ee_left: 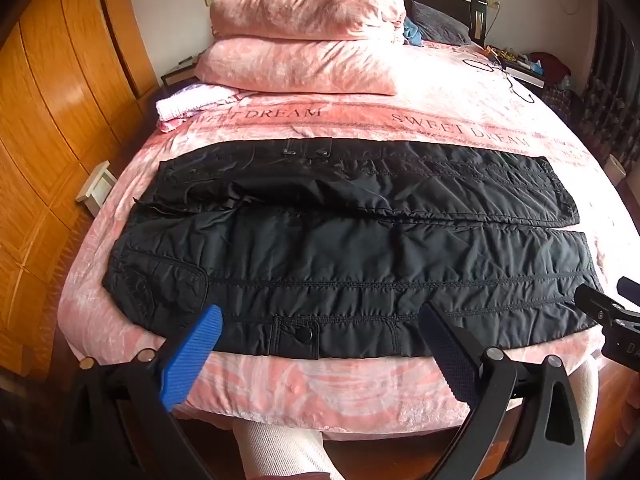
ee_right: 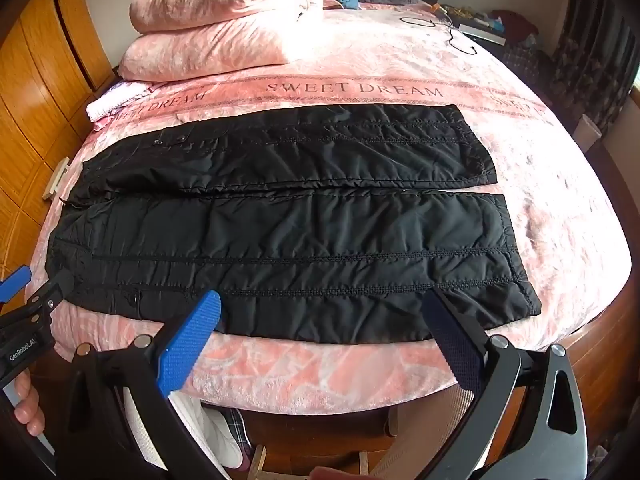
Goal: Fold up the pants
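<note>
Black quilted pants lie flat across the pink bed, waist to the left, both legs side by side running right; they also show in the right wrist view. My left gripper is open and empty, hovering over the pants' near edge close to the waist and snap pocket. My right gripper is open and empty over the near leg, toward the cuff. The right gripper shows at the right edge of the left wrist view. The left gripper shows at the left edge of the right wrist view.
The bed has a pink "SWEET DREAM" cover. Stacked pink pillows and a folded white cloth sit at its far left. Wooden wardrobe doors stand left. A cable and clutter lie far right.
</note>
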### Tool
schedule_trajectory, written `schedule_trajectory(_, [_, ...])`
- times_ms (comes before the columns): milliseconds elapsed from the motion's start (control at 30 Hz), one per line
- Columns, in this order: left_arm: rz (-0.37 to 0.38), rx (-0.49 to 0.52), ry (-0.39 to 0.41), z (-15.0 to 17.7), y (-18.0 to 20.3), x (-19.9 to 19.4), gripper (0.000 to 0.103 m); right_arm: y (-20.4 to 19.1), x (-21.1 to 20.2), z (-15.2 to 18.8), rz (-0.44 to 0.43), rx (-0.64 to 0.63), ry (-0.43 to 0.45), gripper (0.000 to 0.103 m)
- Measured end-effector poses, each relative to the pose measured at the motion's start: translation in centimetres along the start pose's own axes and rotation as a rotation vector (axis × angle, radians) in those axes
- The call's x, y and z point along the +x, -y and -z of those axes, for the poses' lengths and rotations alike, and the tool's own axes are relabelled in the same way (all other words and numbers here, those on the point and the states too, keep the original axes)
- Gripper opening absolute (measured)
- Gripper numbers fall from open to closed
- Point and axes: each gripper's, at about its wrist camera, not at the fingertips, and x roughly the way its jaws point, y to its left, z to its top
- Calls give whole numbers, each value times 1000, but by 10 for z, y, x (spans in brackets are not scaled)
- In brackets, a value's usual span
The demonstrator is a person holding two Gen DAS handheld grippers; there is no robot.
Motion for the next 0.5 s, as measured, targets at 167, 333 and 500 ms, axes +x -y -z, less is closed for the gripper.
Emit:
schedule_trajectory(167, [-5,4,4,0,0,-1,99,-1,5,0,9,4,-8,101])
schedule_trajectory(333, [-6,3,1,-3,-1,0,99,5,-1,5,-24,13,16,101])
schedule_trajectory(500, [-8,5,-4,-2,-2,2,99,2,2,3,-27,18,21,101])
